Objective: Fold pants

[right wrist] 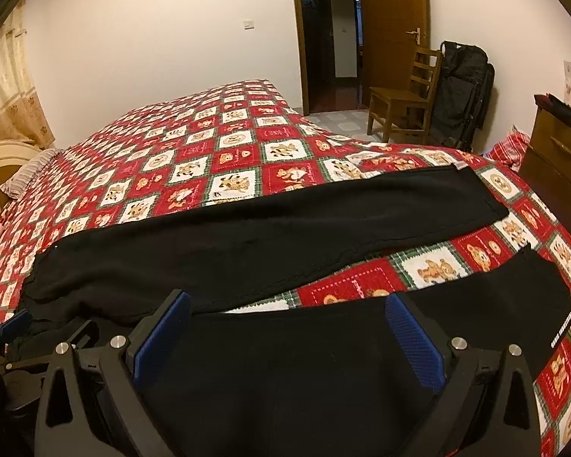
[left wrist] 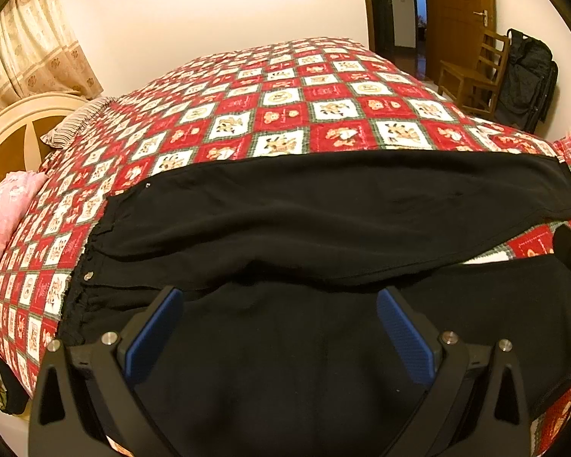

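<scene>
Black pants [left wrist: 323,205] lie spread across the red and white patterned bedspread [left wrist: 285,106], waistband at the left, legs running right. The far leg lies flat; the near leg lies under both grippers. My left gripper [left wrist: 279,301] is open, its blue pads wide apart, just above the near leg close to the crotch. My right gripper [right wrist: 287,304] is open above the near leg [right wrist: 495,297], further toward its hem. The far leg [right wrist: 285,236] shows behind it. The left gripper [right wrist: 15,323] shows at the left edge of the right wrist view.
A headboard [left wrist: 7,133] and pink pillow [left wrist: 3,213] are at the left. A wooden chair [right wrist: 403,99], black bag [right wrist: 460,91] and open door stand beyond the bed. A wooden dresser [right wrist: 555,156] is at the right.
</scene>
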